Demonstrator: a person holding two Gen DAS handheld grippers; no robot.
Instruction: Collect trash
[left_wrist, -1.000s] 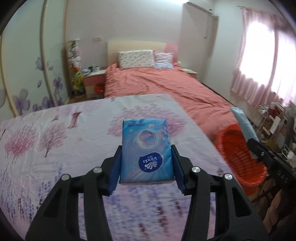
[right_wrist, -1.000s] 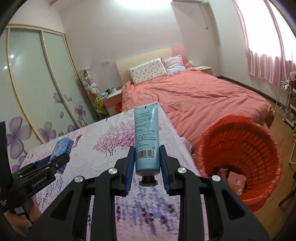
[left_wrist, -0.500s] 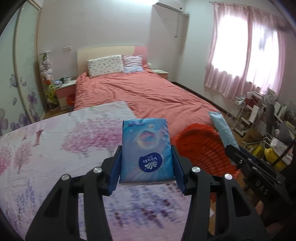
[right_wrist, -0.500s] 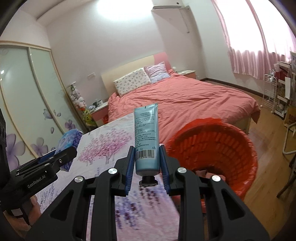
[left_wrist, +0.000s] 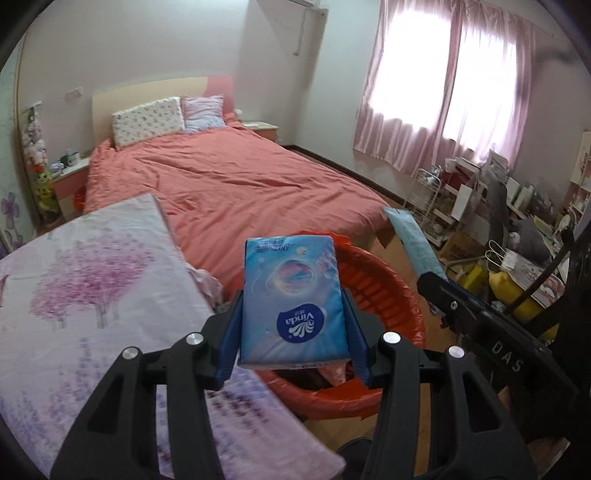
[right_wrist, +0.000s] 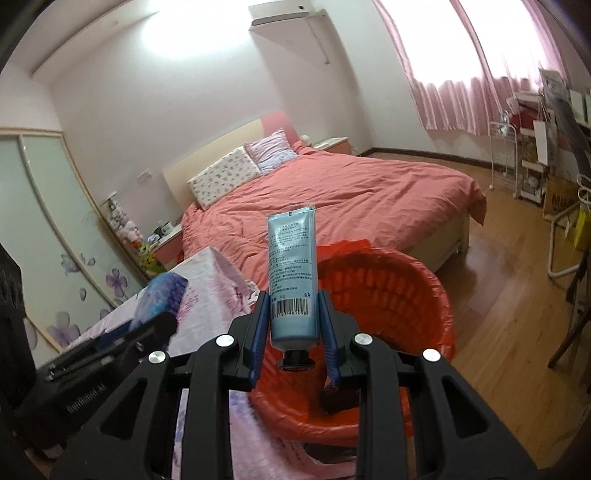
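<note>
Both grippers loaded, hanging over the red basket.

Left gripper (left_wrist: 293, 334) is clamping a blue tissue pack (left_wrist: 291, 302) between part-open blue pads, the pack lying flat across the red basket (left_wrist: 384, 291), whose rim is curving out at its 3 o'clock. Right gripper (right_wrist: 293, 332) is pinching a pale blue tube (right_wrist: 293, 280) near its black cap, jaws narrow, tube pointing to 12 o'clock, basket at 4 o'clock.

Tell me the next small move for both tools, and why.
Probably carry both a little further over the red basket before letting go: the left tool grips the tissue pack, the right tool the tube, both near its rim.
</note>
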